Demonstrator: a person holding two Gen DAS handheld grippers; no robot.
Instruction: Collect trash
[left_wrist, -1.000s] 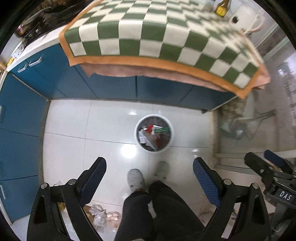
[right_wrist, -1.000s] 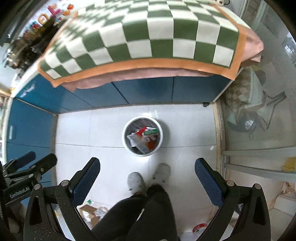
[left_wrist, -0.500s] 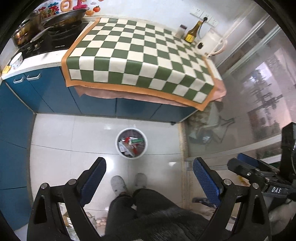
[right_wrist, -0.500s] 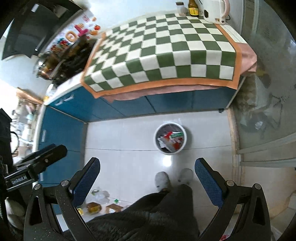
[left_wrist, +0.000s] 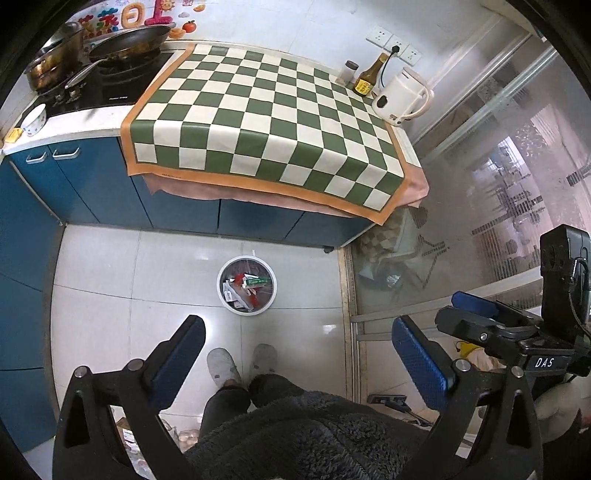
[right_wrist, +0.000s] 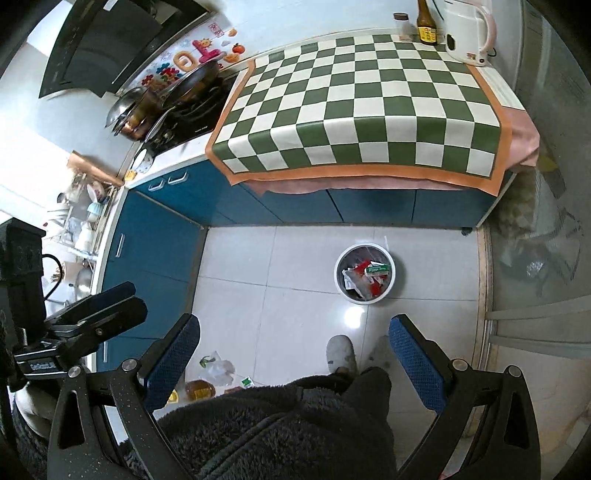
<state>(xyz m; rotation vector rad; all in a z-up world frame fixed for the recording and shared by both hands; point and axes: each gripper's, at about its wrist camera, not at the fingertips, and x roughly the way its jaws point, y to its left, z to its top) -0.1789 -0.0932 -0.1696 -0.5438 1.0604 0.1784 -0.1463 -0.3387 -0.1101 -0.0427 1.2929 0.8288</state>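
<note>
Both wrist cameras look steeply down from high above the floor, far from it; each faces the checkered counter; they share the trash bin, the slippered feet and the kettle.

From high above a white tiled floor, the left gripper pointed steeply down with its blue-padded jaws spread wide and nothing between them, framing a person's two grey slippers and dark fleece top. Just ahead of the slippers stood a round white bin holding wrappers and a green box, near blue cabinets whose counter carried a green-and-white checked cloth, a brown bottle, a white kettle and, at far left, pans on a stove. The right gripper showed at the right edge before a glass door, its jaws hard to read, and some litter lay on the floor at the lower left.
</note>
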